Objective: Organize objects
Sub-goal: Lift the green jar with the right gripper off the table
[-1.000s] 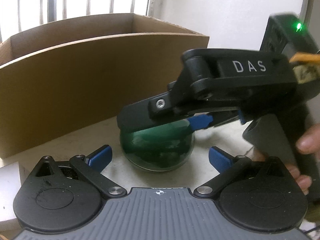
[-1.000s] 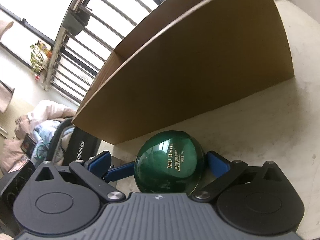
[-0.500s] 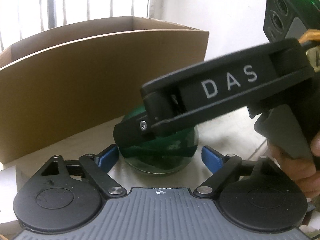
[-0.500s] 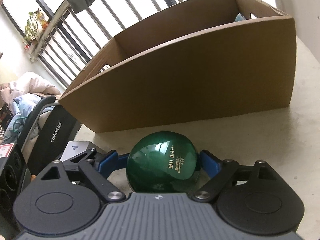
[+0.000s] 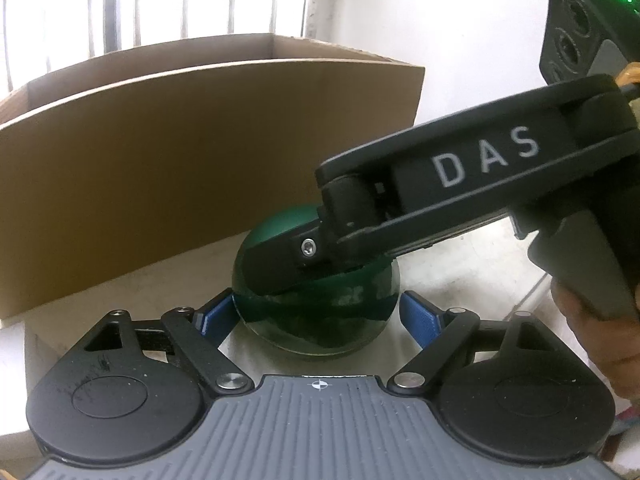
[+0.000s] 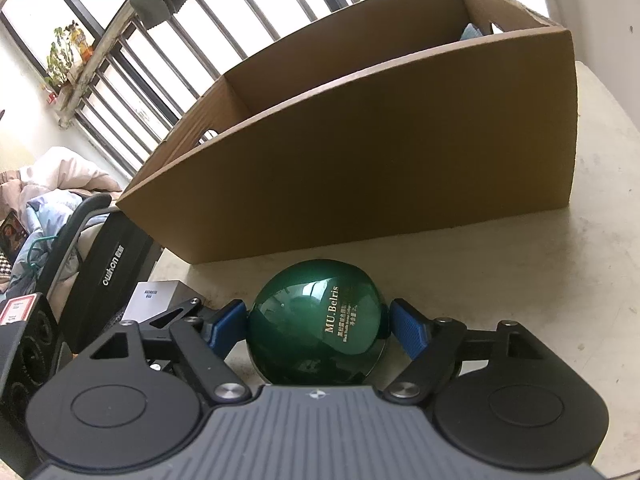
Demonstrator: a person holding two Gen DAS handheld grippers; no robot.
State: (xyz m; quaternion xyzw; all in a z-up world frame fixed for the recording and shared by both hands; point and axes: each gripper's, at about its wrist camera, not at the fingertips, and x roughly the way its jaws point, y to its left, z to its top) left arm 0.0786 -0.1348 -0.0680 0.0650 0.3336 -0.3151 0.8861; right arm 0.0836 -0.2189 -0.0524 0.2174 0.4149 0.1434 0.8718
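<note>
green mu.belris jar [image 6: 318,324] sits on worktop [image 6: 520,272], pinched by right hand-held gripper [image 6: 318,326]. left hand-held gripper [image 5: 316,314] spread around it, pads near. cardboard box [image 6: 360,160] lies dead ahead, upper frame.

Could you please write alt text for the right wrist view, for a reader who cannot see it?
A glossy dark green round jar with gold "MU.Belris" lettering sits between the right gripper's blue-padded fingers, which press its two sides. Behind it on the pale tabletop stands a large open brown cardboard box, with a barred window beyond.
</note>
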